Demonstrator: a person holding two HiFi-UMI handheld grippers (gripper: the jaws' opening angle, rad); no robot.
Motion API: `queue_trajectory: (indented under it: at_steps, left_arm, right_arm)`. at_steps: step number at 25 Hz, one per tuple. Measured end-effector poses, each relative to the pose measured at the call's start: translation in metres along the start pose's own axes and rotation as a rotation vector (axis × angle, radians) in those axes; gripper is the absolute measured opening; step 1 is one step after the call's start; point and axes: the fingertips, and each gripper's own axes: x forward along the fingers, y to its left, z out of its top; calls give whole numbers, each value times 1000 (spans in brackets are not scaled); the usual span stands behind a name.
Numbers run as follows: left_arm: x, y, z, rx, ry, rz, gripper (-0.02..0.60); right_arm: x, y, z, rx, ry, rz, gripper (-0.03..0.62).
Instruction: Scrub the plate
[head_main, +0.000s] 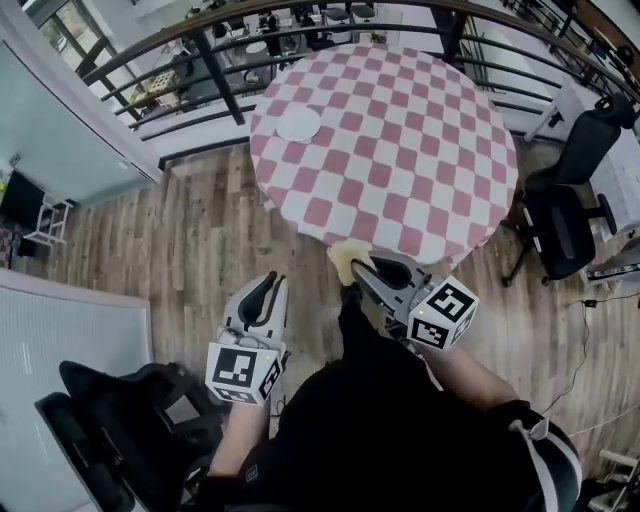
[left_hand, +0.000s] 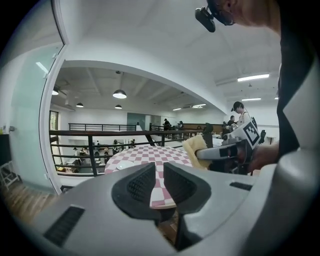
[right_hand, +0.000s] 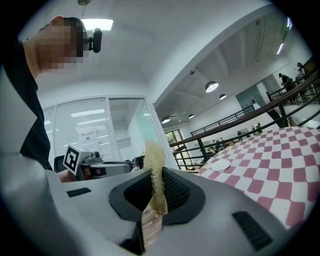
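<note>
On the far left part of the round desk (head_main: 400, 160), near the rim by the railing (head_main: 210, 45), lies the plate (head_main: 298, 124). It is small, white and alone on the pink-and-white checked cloth. I am standing short of the desk on the wooden floor (head_main: 200, 230), so both grippers are well apart from the plate.

My right gripper (head_main: 358, 270) has its fingers clamped on a pale yellow scrub pad (head_main: 346, 258). In the right gripper view the pad stands on edge between them, with most of it sticking out past the tips. My left gripper (head_main: 268, 282) carries nothing. Its fingers stand a narrow gap apart, and through that gap I see only the checked cloth.

The plate looks shallow, stiff and smooth, and I judge it light, so it will likely skate on the cloth once I rub it. I cannot tell whether it is ceramic or plastic, so I would treat it as breakable. The rim is the place to hold it. I would pinch the near edge with the left fingers, which must open wider first, and keep the plate pressed flat.

The pad is soft and fibrous and will bend under load, so it should meet the plate with its broad face under gentle pressure.
</note>
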Motion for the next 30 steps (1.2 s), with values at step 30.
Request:
queue_trajectory:
  at_steps: [30]
  left_arm:
    - [281, 251, 15, -30, 128, -98, 55]
  right_arm:
    - [271, -250, 35, 103, 211, -129, 42]
